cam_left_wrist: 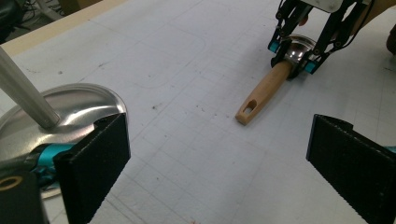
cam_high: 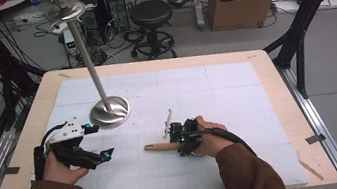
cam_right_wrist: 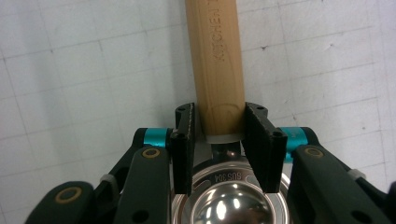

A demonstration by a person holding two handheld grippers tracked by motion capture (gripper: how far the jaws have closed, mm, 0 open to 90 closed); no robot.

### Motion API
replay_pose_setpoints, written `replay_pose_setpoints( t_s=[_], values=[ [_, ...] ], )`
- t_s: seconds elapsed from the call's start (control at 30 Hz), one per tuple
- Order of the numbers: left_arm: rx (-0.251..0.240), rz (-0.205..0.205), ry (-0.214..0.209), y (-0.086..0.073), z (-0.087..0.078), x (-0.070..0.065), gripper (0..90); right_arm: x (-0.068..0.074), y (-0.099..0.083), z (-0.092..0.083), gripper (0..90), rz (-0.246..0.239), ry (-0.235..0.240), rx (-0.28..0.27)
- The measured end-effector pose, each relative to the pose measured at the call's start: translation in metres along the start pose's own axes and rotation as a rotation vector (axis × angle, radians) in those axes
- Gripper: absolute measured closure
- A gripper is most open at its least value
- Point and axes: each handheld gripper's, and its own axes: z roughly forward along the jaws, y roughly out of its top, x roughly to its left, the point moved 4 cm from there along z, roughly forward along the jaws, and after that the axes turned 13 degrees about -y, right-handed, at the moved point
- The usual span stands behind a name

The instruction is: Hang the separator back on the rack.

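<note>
**Ladle handle clamped in the right gripper, left gripper wide by the stand**

The wooden-handled steel ladle (cam_right_wrist: 217, 65) lies flat on the white gridded mat (cam_high: 216, 87), its handle running straight away from the right gripper (cam_right_wrist: 218, 126). That gripper's two black jaws press on either side of the handle just where the wood meets the metal collar, so it holds the ladle; the polished bowl (cam_right_wrist: 231, 205) sits behind the jaws, under the gripper body. In the high view the handle sticks out to the left of the right gripper (cam_high: 179, 138), and the free end, with its hanging hole, lies on the mat well clear of the jaws.

Beyond the handle's free end, on the far side of the mat from the right gripper, the left gripper (cam_left_wrist: 219, 163) stands with its jaws wide apart and nothing between them. Its left jaw is just beside the round base of a steel stand (cam_left_wrist: 60, 109), whose thin pole (cam_high: 85, 56) rises from that base. The mat lies on a wooden table (cam_high: 32, 110).
</note>
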Motion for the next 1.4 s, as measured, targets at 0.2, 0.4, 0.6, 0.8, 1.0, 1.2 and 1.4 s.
replay_pose_setpoints(
  t_s=[0.2,0.4,0.6,0.8,1.0,1.2,1.4],
  values=[
    [0.001,-0.001,0.0,0.0,0.001,0.0,6.9,-0.002,0.0,0.002,64.5,0.004,0.022,0.009],
    [0.006,0.0,-0.002,0.0,0.001,0.0,6.9,-0.004,-0.001,0.003,65.3,0.025,0.051,0.002],
    [0.004,0.004,-0.005,0.0,0.001,-0.001,6.9,-0.004,-0.001,0.003,69.0,0.012,0.046,-0.008],
    [0.002,-0.001,-0.001,-0.001,0.0,0.0,6.8,-0.005,-0.002,0.002,69.4,0.036,0.048,-0.014],
    [-0.003,-0.004,0.001,-0.001,-0.001,0.0,6.9,-0.009,0.0,-0.01,69.4,0.072,0.061,-0.086],
    [-0.004,-0.002,0.0,-0.001,-0.001,0.0,6.9,-0.015,-0.001,-0.026,69.5,0.118,0.065,-0.18],
    [-0.01,-0.003,-0.001,-0.001,-0.002,0.0,6.9,-0.022,0.0,-0.046,69.4,0.169,0.06,-0.298]
  ],
)
